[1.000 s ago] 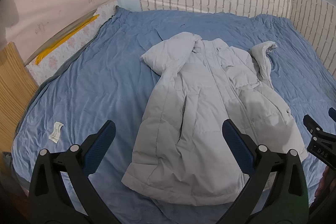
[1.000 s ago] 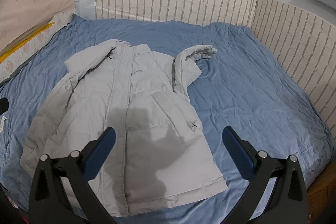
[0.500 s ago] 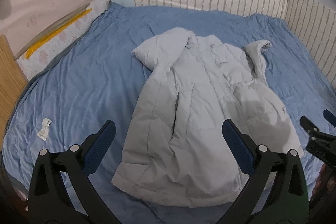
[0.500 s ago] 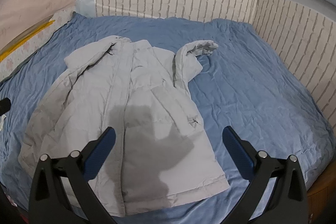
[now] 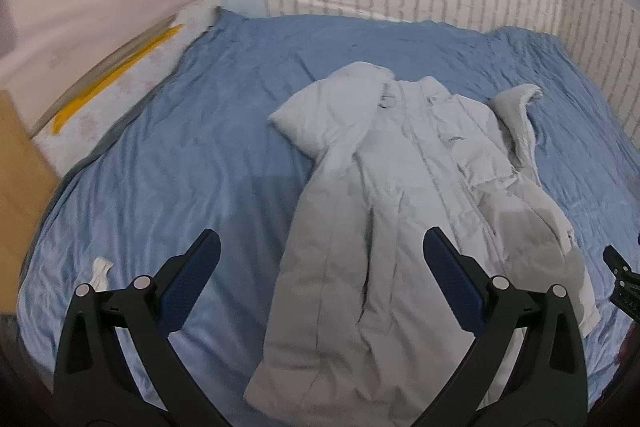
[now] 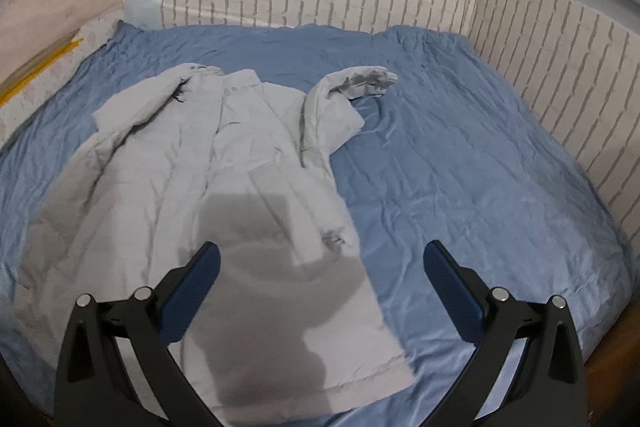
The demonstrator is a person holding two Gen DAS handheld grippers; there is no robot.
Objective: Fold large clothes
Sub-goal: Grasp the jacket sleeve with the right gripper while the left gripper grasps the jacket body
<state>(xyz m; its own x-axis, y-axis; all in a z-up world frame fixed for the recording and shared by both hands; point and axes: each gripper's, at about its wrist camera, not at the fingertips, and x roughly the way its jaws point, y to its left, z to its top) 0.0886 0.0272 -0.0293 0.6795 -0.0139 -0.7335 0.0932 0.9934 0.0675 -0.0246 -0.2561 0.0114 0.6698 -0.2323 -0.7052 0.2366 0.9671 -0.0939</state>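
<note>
Both grippers (image 5: 320, 259) (image 6: 320, 259) gape wide above a grey coat (image 6: 208, 187) on blue bedding (image 6: 460, 167), walls seemingly brick-patterned.

coat (image 5: 400, 227) | pale grey, padded, laid flat front-up, collar away | hem seen between the left jaws | one sleeve (image 6: 352, 83) bent outward beyond the right jaws

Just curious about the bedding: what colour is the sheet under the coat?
Blue, plain and wrinkled bed sheet; clearest in the right wrist view.
</note>
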